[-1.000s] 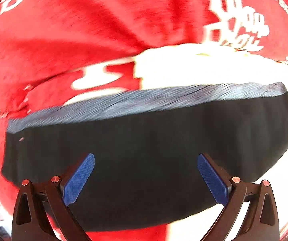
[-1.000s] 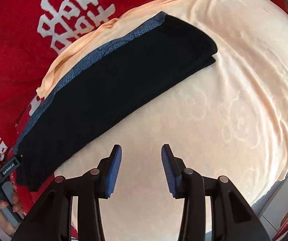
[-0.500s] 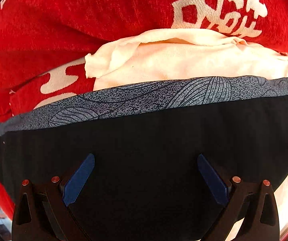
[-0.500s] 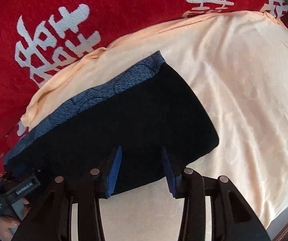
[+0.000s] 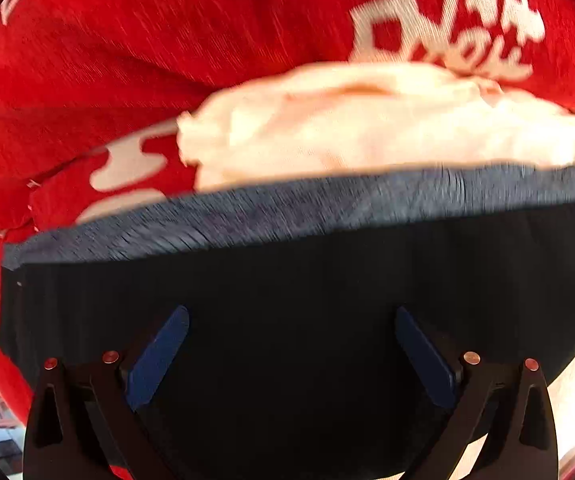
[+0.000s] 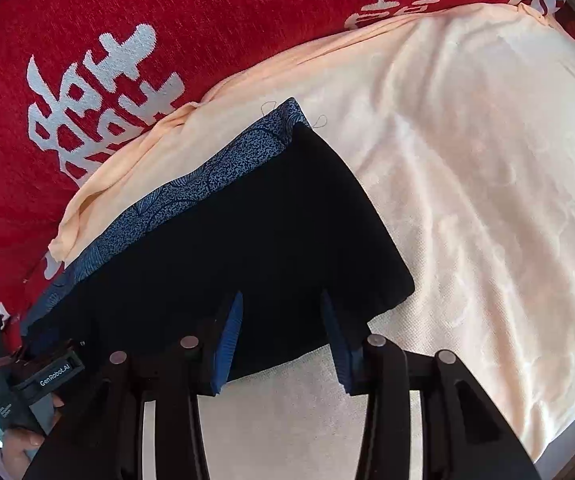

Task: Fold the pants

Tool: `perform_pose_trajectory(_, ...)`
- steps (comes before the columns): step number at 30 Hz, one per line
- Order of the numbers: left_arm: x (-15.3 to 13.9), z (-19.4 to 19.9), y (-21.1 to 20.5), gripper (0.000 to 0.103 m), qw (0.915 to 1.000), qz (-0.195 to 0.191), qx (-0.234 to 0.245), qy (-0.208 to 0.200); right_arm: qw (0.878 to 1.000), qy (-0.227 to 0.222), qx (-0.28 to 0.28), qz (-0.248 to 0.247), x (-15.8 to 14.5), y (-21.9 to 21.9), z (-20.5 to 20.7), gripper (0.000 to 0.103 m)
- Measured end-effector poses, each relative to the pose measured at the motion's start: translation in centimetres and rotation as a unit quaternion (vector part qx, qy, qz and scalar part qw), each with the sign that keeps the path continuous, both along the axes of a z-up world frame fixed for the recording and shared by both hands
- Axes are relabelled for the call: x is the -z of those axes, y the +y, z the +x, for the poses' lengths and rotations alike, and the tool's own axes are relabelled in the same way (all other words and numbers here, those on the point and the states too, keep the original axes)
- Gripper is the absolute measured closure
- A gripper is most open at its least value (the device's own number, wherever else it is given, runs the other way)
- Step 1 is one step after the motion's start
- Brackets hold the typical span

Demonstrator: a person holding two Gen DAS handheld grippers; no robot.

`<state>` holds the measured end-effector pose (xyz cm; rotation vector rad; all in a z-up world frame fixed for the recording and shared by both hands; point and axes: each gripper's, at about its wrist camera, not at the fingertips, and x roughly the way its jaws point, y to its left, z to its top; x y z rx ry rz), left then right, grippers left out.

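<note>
The black pants lie folded on the peach towel, so left gripper & right gripper hover w/ fingers spread, holding nothing, prob. to grasp for next fold.

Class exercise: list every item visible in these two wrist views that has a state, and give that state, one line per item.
Pants: folded into a flat dark bundle, patterned blue band along the far edge, lying on the towel.
Towel: spread out, wrinkled, far edge bunched, on the red blanket.
Red blanket: spread underneath, creased.
Left gripper: open wide over the pants, holding nothing.
Right gripper: open, fingertips over the pants' near edge, not clamped.
</note>
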<state>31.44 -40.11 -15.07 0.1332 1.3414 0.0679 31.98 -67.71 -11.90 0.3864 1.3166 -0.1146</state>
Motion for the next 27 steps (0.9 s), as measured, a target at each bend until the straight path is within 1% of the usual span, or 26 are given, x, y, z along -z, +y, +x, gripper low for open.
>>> perform_pose_trajectory(2,-1.0,1.4,0.9,0.000,0.9996,0.002,-0.011,-0.027,1.000,-0.019,-0.013,0.014,-0.9,0.7,0.4,0.058)
perform_pose_trajectory(4,-1.0,2.7,1.4,0.000,0.9993,0.000,-0.024,-0.029,0.998,-0.036,-0.034,0.032,-1.6,1.8,1.6,0.058)
perform_pose_trajectory(5,-0.5,3.8,1.7,0.000,0.9992,0.000,-0.036,-0.019,0.997,-0.043,-0.045,0.040,-1.7,2.5,2.4,0.058)
perform_pose_trajectory(7,0.6,4.7,2.2,0.000,0.9989,0.012,-0.043,-0.012,0.995,-0.049,-0.063,0.055,-1.2,4.0,4.3,0.058)
perform_pose_trajectory(9,1.6,5.4,2.6,0.000,0.9983,0.026,-0.050,-0.011,0.993,-0.045,-0.081,0.077,-0.1,5.6,6.2,0.058)
perform_pose_trajectory(10,1.3,5.0,3.4,0.000,0.9981,0.019,-0.057,-0.011,0.992,-0.041,-0.090,0.081,0.8,6.4,7.1,0.058)
perform_pose_trajectory(11,1.4,4.9,3.8,0.000,0.9975,0.012,-0.068,-0.010,0.992,-0.034,-0.097,0.075,1.6,7.1,7.8,0.058)
perform_pose_trajectory(13,1.0,4.9,4.5,0.000,0.9971,0.016,-0.074,-0.010,0.993,-0.024,-0.105,0.057,2.9,7.6,8.7,0.058)
perform_pose_trajectory(14,0.7,4.8,4.8,0.000,0.9970,0.019,-0.074,-0.011,0.993,-0.029,-0.105,0.050,3.1,7.3,9.0,0.060)
perform_pose_trajectory(15,0.3,4.6,5.3,0.000,0.9972,0.018,-0.072,-0.009,0.994,-0.035,-0.098,0.038,2.9,6.8,9.1,0.060)
perform_pose_trajectory(16,0.0,4.5,5.5,0.000,0.9974,0.017,-0.070,-0.008,0.996,-0.033,-0.085,0.014,2.7,6.0,9.1,0.060)
perform_pose_trajectory(17,-0.4,4.1,5.9,0.000,0.9976,0.015,-0.067,-0.006,0.997,-0.029,-0.069,0.003,2.4,5.2,9.1,0.058)
perform_pose_trajectory(20,-1.6,2.8,5.8,0.000,0.9988,0.010,-0.048,-0.004,0.997,-0.027,-0.019,0.063,1.8,1.9,7.9,0.058)
perform_pose_trajectory(23,-2.6,1.0,4.1,0.000,0.9996,-0.007,-0.026,0.001,0.991,-0.027,0.004,0.129,1.1,-0.1,5.0,0.058)
perform_pose_trajectory(24,-2.7,0.5,3.4,0.000,0.9997,-0.015,-0.020,0.003,0.985,-0.024,0.017,0.168,1.1,-0.7,3.5,0.058)
perform_pose_trajectory(27,-2.3,-0.7,0.5,0.000,0.9993,-0.037,0.002,0.006,0.967,-0.015,0.060,0.247,1.7,-1.8,-0.5,0.058)
